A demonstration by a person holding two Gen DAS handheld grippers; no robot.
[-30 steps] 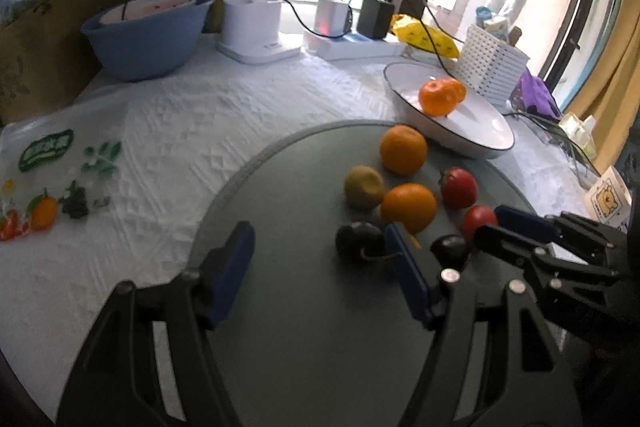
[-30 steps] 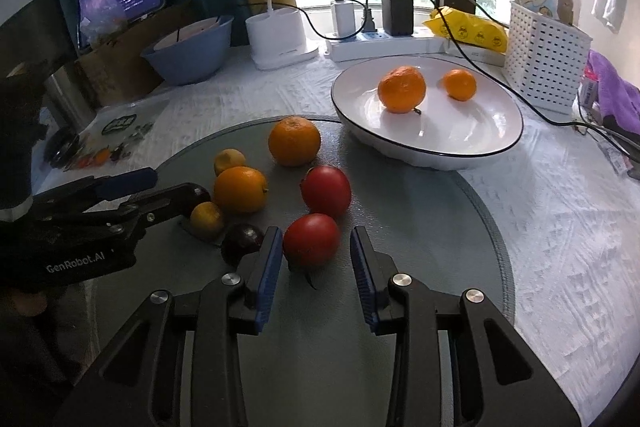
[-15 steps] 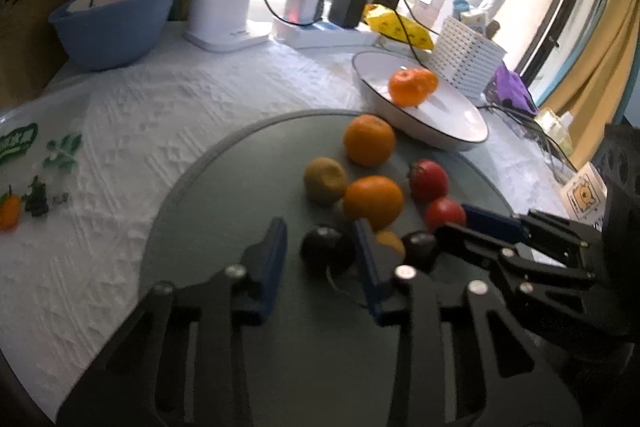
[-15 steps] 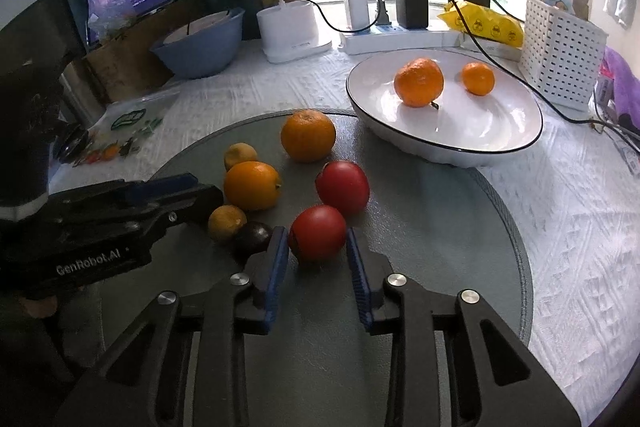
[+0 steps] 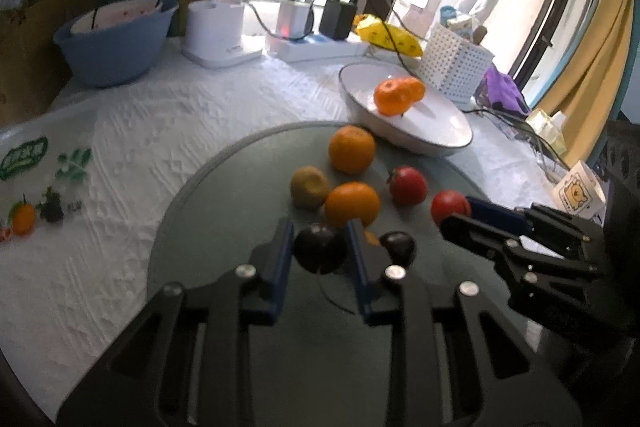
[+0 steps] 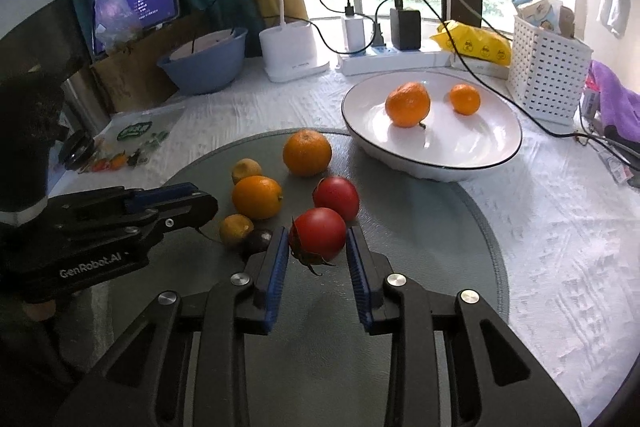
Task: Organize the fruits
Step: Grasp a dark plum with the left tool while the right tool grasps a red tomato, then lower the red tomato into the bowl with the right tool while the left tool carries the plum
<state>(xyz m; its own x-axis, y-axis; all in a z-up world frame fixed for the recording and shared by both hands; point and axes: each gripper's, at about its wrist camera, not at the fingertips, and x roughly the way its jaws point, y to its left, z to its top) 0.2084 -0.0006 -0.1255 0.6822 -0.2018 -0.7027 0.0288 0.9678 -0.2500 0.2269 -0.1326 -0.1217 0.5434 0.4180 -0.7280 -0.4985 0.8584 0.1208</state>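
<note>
While the white plate [image 6: 492, 155] near the counter's [image 6: 560, 227] far edge holds two oranges, the right gripper [image 6: 318, 251] clenches a red tomato [image 6: 320, 233] on the grey mat [image 6: 440, 247]; the left gripper [image 5: 320, 251] grips a dark plum [image 5: 320, 253].

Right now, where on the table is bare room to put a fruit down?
Free: the white plate right of its two oranges; the grey mat between the tomatoes and its right edge; the cloth between mat and blue bowl. Crowded: the mat's middle, where fruit clusters.
</note>
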